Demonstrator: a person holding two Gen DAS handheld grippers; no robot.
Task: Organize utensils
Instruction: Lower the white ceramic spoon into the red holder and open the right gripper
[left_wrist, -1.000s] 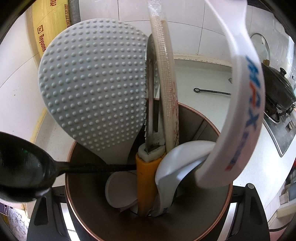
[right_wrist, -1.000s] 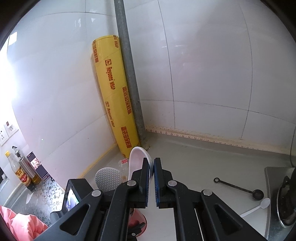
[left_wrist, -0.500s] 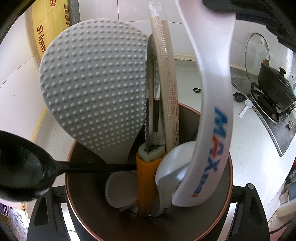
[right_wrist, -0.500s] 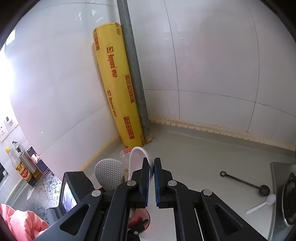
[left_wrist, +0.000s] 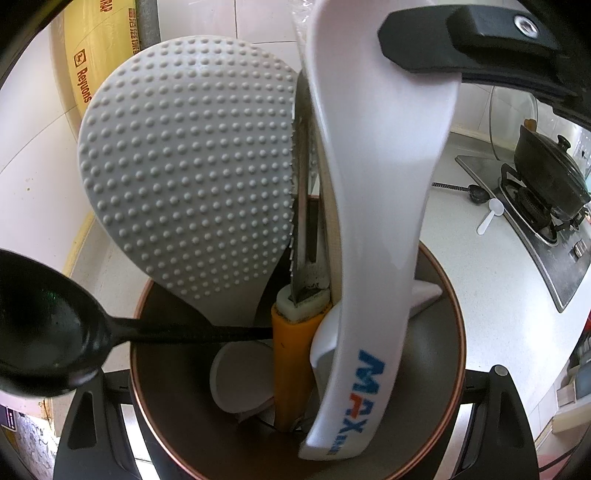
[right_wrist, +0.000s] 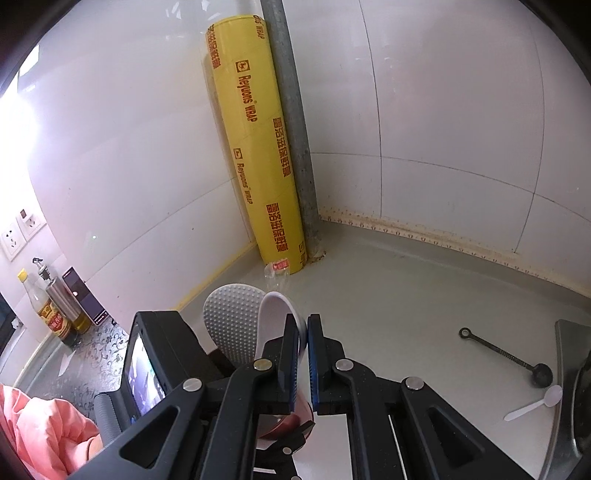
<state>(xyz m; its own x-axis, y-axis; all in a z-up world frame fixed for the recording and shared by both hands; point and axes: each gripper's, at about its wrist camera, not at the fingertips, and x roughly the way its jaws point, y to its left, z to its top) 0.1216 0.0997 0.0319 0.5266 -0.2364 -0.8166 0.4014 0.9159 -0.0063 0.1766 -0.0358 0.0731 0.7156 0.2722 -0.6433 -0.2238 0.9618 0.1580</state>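
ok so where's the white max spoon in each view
Left wrist: white MAX spoon runs top to bottom right of centre, handle down in the holder.
Right wrist: only its bowl shows, bottom centre, above the right gripper.
Shared landmark: grey dimpled rice paddle beside it.

Right gripper (right_wrist: 303, 356): I see the fingers (right_wrist: 290, 354) nearly closed, clamped on the white spoon (left_wrist: 373, 206).
Left gripper (left_wrist: 295, 424): I see the fingers (left_wrist: 92, 424) spread wide, flanking the holder (left_wrist: 439, 387).

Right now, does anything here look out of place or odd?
Yes: a black measuring spoon and a small white spoon lie loose on the counter beside the stove, not in the utensil holder with the rest.
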